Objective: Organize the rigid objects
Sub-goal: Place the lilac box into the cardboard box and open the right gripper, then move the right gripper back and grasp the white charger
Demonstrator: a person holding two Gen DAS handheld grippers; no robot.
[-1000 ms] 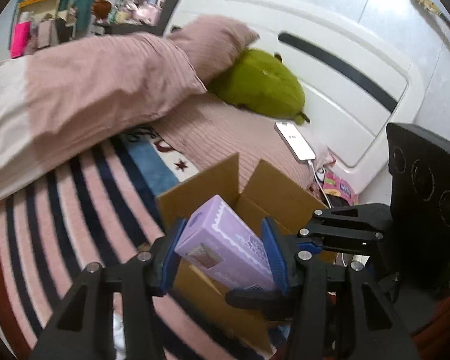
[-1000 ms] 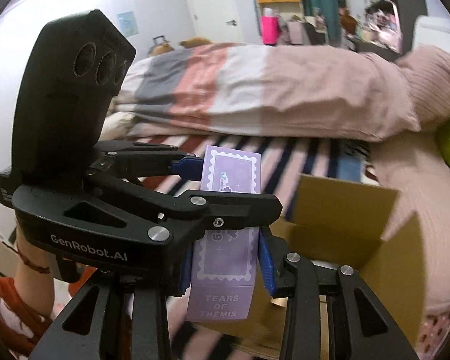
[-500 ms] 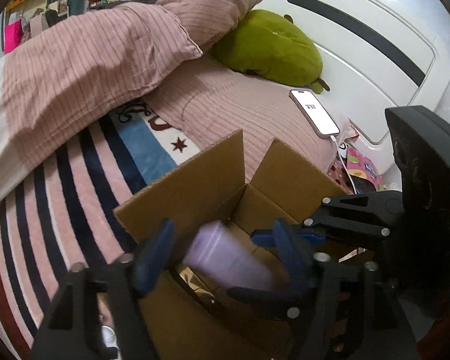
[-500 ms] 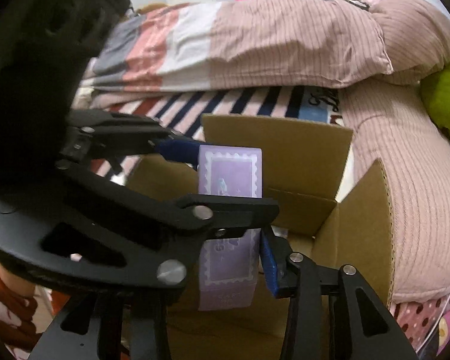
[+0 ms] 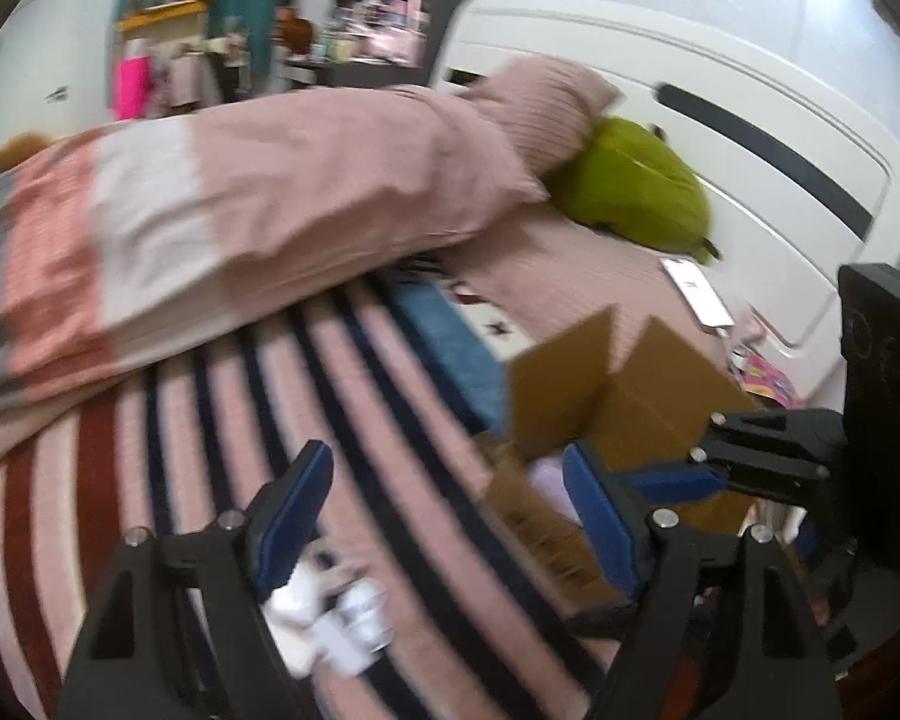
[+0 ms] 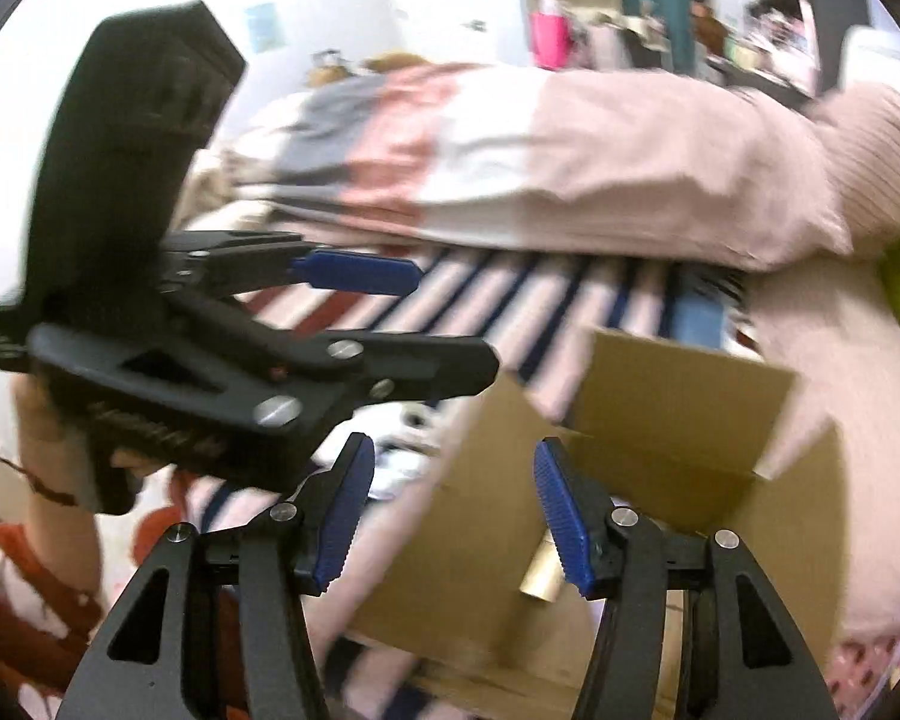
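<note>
Change: a second ago both tools pinched the purple box above the cardboard box (image 6: 648,480); now neither holds anything, and the purple box (image 5: 549,480) shows only as a pale blur inside the cardboard box, behind a blue pad.
Left hand-held gripper (image 5: 450,516): jaws spread wide, empty, hanging above the striped blanket (image 5: 342,408), with the cardboard box to its right; it has swung away from the box opening.
Right hand-held gripper (image 6: 453,516): jaws wide apart, empty, over the near edge of the cardboard box, flaps standing up.
Hand: a hand (image 6: 60,450) grips the left tool's black handle at the left of the right wrist view, a red cord at the wrist.
Inside the box: a gold cylinder (image 6: 540,576) lies at the bottom, just beside the right pad.
Bed: pink striped duvet (image 5: 258,204) folded across the blanket, a pink pillow (image 5: 540,102), a green plush toy (image 5: 636,192) against the white headboard (image 5: 720,96), and a phone (image 5: 696,294) on the sheet.
Near the left pad: small white items (image 5: 330,618), too blurred to name.
Room: shelves and a teal curtain (image 5: 258,0) in the back, all motion-blurred.
</note>
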